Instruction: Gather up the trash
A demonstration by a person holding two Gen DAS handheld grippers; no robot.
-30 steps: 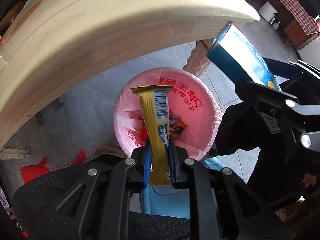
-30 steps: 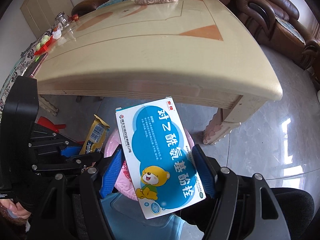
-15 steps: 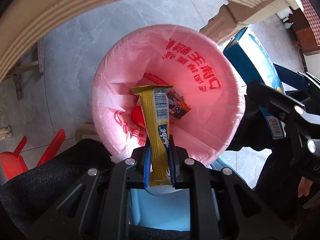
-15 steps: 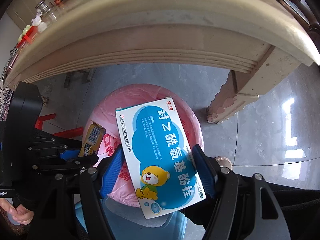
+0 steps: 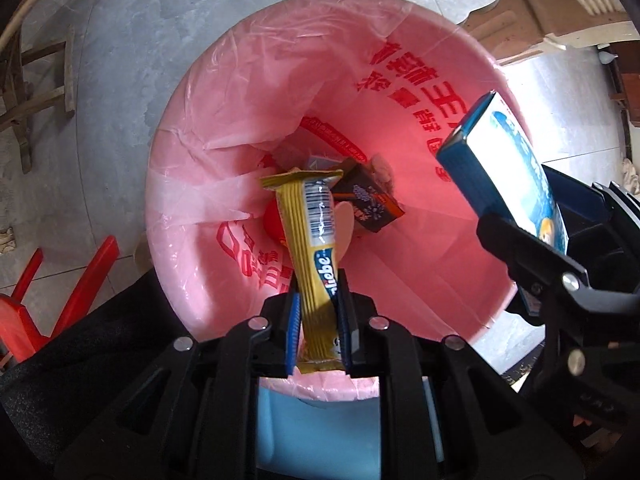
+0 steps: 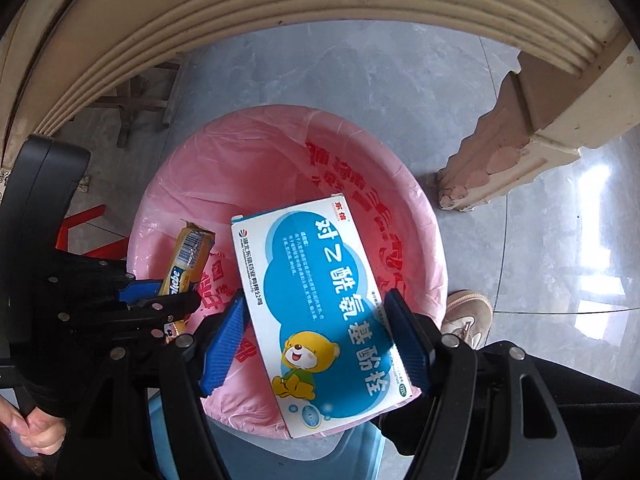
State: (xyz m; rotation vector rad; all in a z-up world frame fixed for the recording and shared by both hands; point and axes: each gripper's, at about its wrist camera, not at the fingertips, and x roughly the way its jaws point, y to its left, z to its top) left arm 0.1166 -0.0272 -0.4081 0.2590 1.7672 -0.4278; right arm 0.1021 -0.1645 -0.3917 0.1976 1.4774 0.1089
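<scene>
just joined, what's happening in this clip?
A person with a handheld gripper in each hand is collecting trash. The left gripper is shut on a yellow snack wrapper, and the right gripper is shut on a blue and white medicine box. Both items are held over the open mouth of a bin lined with a pink bag, beside a table leg. A few wrappers already lie at the bottom. Neither item has been released yet.
</scene>
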